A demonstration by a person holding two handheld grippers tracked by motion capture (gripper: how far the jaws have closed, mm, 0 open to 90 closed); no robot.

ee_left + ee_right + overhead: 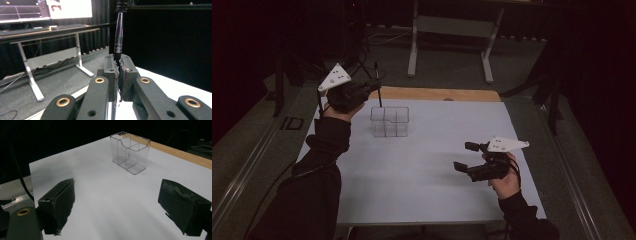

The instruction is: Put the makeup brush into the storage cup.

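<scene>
Left gripper (374, 86) clamping pen (378, 92), above clear organizer (390, 121)

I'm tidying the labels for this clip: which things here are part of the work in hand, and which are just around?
In the job:
- left gripper, shut on the slim dark brush, held upright
- clear divided holder on the white table sheet
- right gripper, open, holding nothing

Just around:
- white-legged desk on the floor beyond
- keyboard on that desk
- monitors above the keyboard
</scene>
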